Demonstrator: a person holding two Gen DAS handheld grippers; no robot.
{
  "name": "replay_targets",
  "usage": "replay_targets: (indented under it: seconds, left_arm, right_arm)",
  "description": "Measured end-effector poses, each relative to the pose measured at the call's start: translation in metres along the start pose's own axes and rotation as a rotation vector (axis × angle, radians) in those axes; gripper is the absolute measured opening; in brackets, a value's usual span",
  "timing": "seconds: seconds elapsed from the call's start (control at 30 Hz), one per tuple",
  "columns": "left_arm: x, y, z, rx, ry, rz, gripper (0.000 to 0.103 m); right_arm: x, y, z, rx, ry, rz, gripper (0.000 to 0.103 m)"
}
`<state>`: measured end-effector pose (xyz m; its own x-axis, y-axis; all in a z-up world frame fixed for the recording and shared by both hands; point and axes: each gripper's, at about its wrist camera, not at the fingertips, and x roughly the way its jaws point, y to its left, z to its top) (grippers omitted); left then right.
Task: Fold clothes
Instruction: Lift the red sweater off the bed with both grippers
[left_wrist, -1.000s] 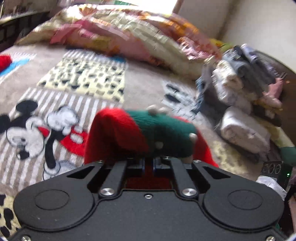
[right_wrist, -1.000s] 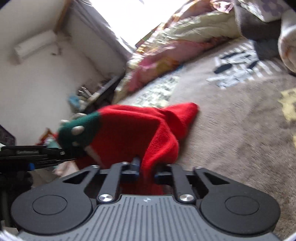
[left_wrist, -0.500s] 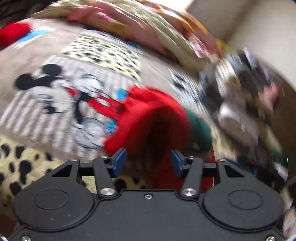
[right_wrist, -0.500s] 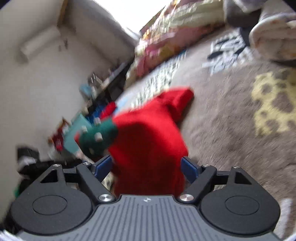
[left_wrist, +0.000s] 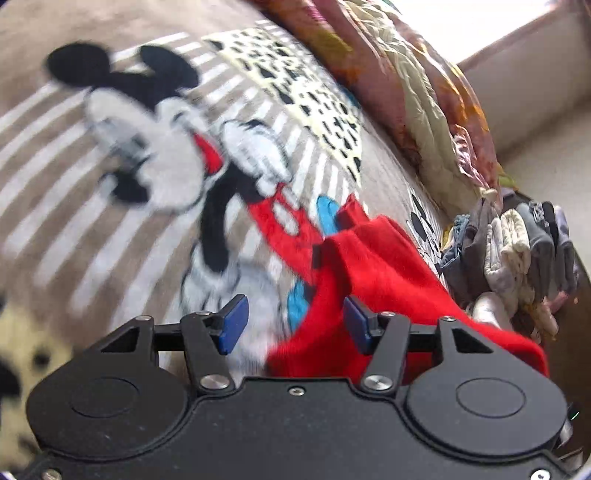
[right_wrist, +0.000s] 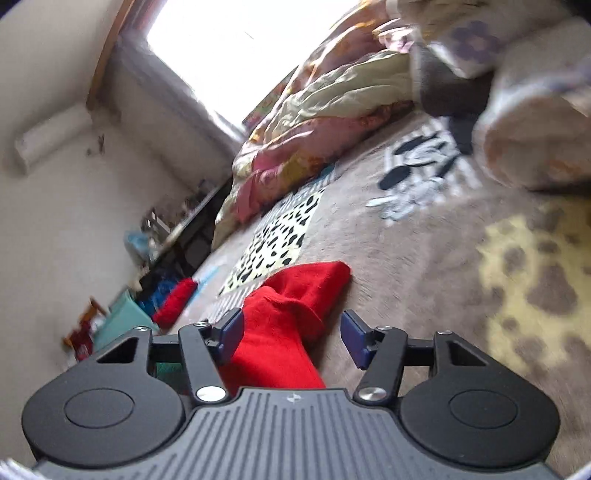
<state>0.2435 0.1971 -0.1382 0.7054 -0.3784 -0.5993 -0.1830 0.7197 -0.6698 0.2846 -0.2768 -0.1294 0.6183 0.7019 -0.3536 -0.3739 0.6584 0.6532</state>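
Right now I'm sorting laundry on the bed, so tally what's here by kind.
Red garment between the claws: 1
Second red item at the bed's far edge: 1
Pile of folded clothes: 1
Quilt: 1
Cartoon blanket: 1
Total: 5

Garment (left_wrist: 373, 269) on blanket (left_wrist: 110, 229) – clothes pile (left_wrist: 517, 251) right (quilt (left_wrist: 417, 92) behind).

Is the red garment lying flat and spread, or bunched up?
Bunched up: the red garment lies in raised folds on the blanket, not spread flat.
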Motion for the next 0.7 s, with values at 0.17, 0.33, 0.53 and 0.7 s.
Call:
replay_targets:
  seconds: [0.17,0.33,0.53,0.7]
  left_arm:
    - [0.002,0.016,-0.003,0.018,-0.014,-0.044,0.056]
    - [-0.006,0.018,0.008,0.004,0.005,-0.115,0.057]
    - [-0.005,0.031,0.005,-0.036,0.031,-0.115,0.057]
    - [-0.005,0.030,0.003,-0.026,0.046,-0.140,0.058]
  right_arm:
    - [0.055,0.051,0.042,-0.275,0.145,-0.074,0.059]
    - [0.145,0.121,0.069,-0.670,0.404,-0.077,0.059]
    - [0.244,0.173,0.054,-1.044,0.721,-0.021,0.059]
    - [0.285,0.186,0.023,-1.181,0.909,0.061,0.057]
